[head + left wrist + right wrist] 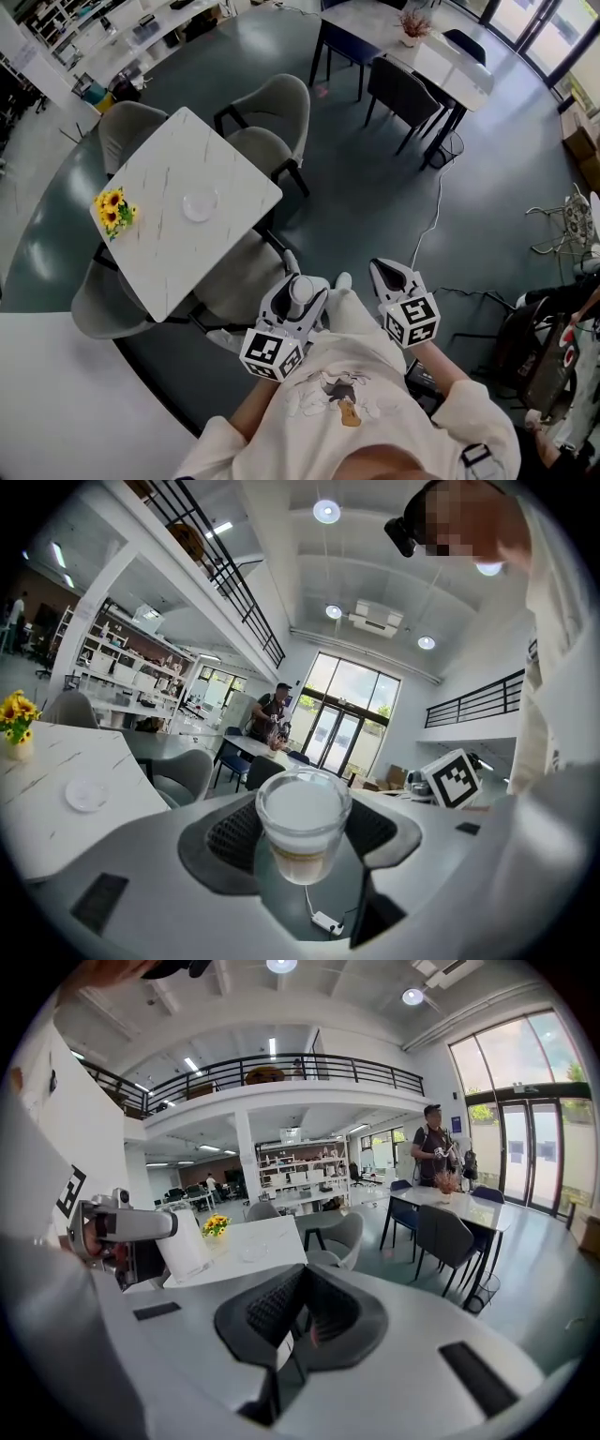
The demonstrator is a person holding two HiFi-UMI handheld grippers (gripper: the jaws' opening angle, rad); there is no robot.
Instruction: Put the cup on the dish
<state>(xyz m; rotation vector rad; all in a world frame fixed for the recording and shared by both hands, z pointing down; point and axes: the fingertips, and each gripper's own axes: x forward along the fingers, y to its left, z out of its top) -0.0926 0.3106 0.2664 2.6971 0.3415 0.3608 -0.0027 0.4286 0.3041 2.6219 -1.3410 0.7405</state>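
Cup (302, 803) in left gripper (302, 834), well apart from dish (200, 204); chairs (265, 152) ring table (159, 253).

No legible text, brand or number in my views. Black-white square code patterns on left marker cube (273, 353), right marker cube (412, 320). Shirt print (339, 394): cartoon, no words made out.

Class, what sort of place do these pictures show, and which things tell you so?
Probably a café-style lounge in a large open workspace: marble-topped tables with padded chairs, a railed mezzanine, and tall glass doors.
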